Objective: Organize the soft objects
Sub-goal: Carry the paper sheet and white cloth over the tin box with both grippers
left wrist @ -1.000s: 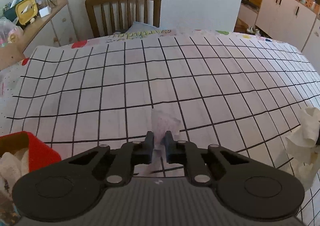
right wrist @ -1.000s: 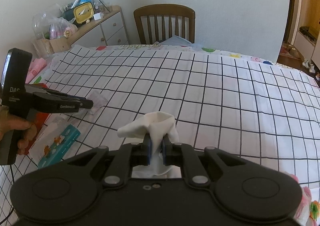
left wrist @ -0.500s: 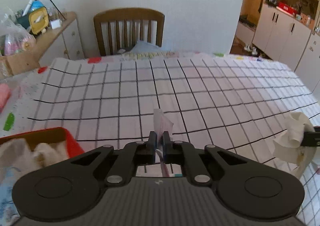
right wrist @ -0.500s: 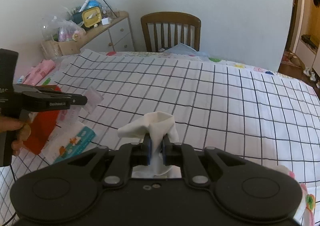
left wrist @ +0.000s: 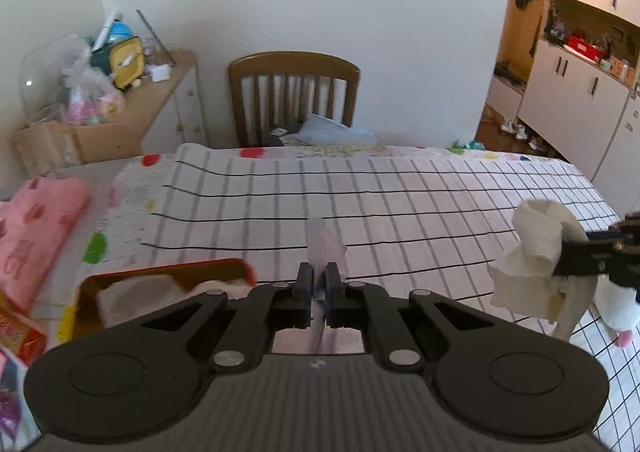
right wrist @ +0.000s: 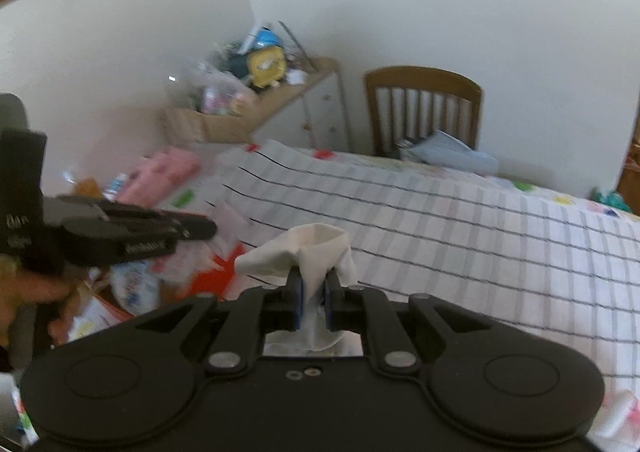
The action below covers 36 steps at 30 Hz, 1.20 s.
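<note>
White grid-checked cloth covers the table, with a wooden chair at the far side and a cluttered sideboard to the far left. The left gripper has its fingers closed almost to touching on a thin, pale pink packet that stands up out of the jaws above the cloth. Just to its left, near the table's left edge, sits the red box, already holding some pale soft things. The right gripper is clamped on a crumpled cream cloth, which bunches above the fingers and hangs loose below them (the left view shows it off to the right, drooping clear of the table). Judging by the task, both items are probably bound for the red box, and the risks lie there. The packet is held by a narrow edge, so a quick swing could let it slide or twist out and land beside the box. The hanging tail of the cloth could catch the box rim and drape over it instead of dropping in. Both grippers heading for the same small opening could also collide, all the more since the right view is blurred, suggesting fast motion.
</note>
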### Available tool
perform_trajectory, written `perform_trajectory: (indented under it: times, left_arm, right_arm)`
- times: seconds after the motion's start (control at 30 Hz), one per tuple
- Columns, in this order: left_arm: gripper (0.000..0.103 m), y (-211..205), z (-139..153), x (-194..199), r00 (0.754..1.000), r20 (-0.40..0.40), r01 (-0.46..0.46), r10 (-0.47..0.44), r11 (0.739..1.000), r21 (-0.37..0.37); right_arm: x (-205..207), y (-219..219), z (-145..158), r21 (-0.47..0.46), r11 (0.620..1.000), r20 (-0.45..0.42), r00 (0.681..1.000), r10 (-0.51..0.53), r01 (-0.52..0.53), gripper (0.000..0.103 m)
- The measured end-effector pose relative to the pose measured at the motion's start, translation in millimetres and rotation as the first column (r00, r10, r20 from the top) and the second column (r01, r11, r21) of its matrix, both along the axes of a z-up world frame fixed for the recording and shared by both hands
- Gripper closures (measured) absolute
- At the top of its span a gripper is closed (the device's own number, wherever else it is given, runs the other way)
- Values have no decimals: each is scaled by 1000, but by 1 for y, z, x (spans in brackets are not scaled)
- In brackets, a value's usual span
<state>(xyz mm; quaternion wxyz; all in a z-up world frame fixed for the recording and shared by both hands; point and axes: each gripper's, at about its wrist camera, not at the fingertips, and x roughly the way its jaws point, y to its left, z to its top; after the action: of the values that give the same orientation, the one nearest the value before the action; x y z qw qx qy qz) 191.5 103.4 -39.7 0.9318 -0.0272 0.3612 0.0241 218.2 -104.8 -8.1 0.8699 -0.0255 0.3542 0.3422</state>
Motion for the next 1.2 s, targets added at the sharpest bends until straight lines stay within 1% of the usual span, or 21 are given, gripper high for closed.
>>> perform_trajectory:
  times: [0.1,0.3,0.57,0.67,0.87,1.03,1.2]
  left_arm:
    - [97,18,4,-11,1000,2,-19,19,1000,3]
    - [97,60,9,-32,998,1,-67,67,998,7]
    - [97,111,7,-46,992,-14,-122,122,993,4]
    - [97,126,0,-47,991,-28,-131,130,991,-6]
    - [97,138,-20,-46,991,-59,-126,124,991,-38]
    - [97,141,-35,-43,991,-77,-117,112,991,-67]
    - [97,142,-47,-40,989,-100,-113,105,990,-82]
  right_arm:
    - [-1,26,12,34,998,3,999,44,-44,94]
    - [-7,78,27,57,991,31,992,120,-122,94]
    - [-12,142,25,73,980,44,983,180,-183,94]
    - [-9,160,15,72,981,36,983,178,-181,94]
    - [-3,183,-21,40,986,-19,987,163,-162,93]
    - [-7,192,-47,-26,988,-54,987,152,-154,93]
    - [-12,196,-63,-79,985,-82,986,148,-154,89]
